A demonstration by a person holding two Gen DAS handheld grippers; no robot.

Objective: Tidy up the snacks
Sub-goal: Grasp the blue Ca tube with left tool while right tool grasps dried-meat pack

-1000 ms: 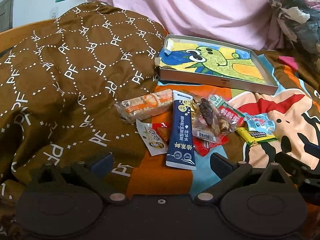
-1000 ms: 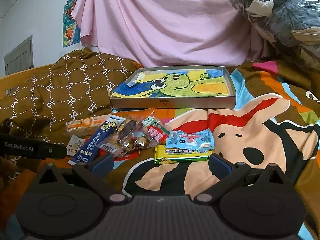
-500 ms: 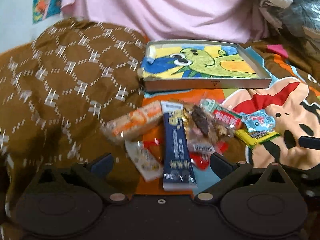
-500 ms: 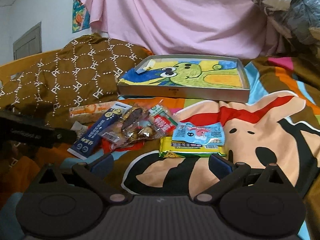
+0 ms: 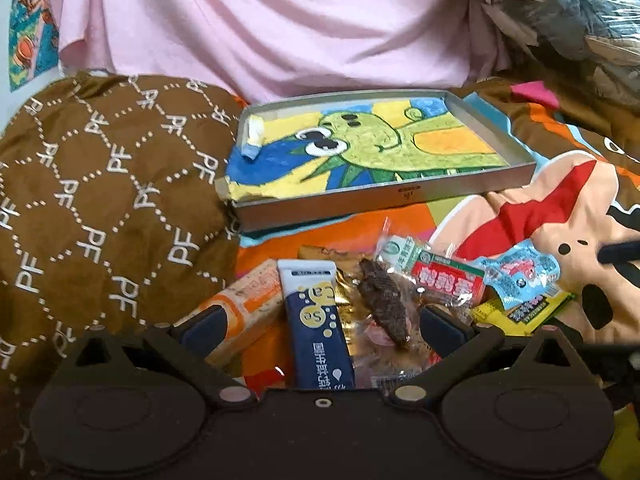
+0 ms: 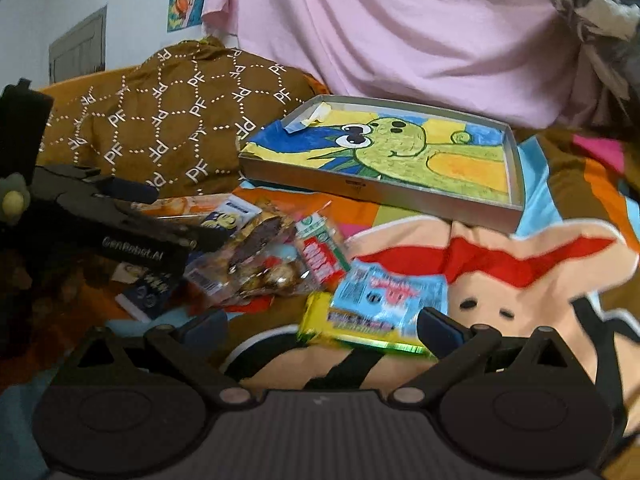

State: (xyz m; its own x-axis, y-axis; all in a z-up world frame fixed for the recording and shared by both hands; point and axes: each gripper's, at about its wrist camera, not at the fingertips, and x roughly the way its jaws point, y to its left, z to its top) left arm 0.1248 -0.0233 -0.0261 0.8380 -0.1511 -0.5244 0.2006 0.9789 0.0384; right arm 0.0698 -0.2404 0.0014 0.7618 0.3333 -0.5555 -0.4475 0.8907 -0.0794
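Note:
A pile of snack packets lies on the bed in front of a shallow grey tray (image 5: 400, 197) lined with a green cartoon drawing. My left gripper (image 5: 320, 326) is open, its fingers on either side of a navy stick pack (image 5: 318, 328) and a clear bag of dark snacks (image 5: 384, 312). An orange bar (image 5: 248, 300) lies by its left finger. My right gripper (image 6: 322, 326) is open just before a yellow-green bar (image 6: 352, 330) with a light blue packet (image 6: 390, 294) on it. The tray (image 6: 360, 189) holds no snacks.
A brown patterned quilt (image 5: 100, 192) rises to the left of the pile. A pink sheet (image 5: 280, 28) hangs behind the tray. Plastic-wrapped bundles (image 5: 580, 12) sit at the back right. The left gripper body (image 6: 100, 224) shows at the left of the right wrist view.
Both grippers have moved forward toward the pile. The left one now straddles the navy stick pack; the right one has closed in on the yellow-green bar.

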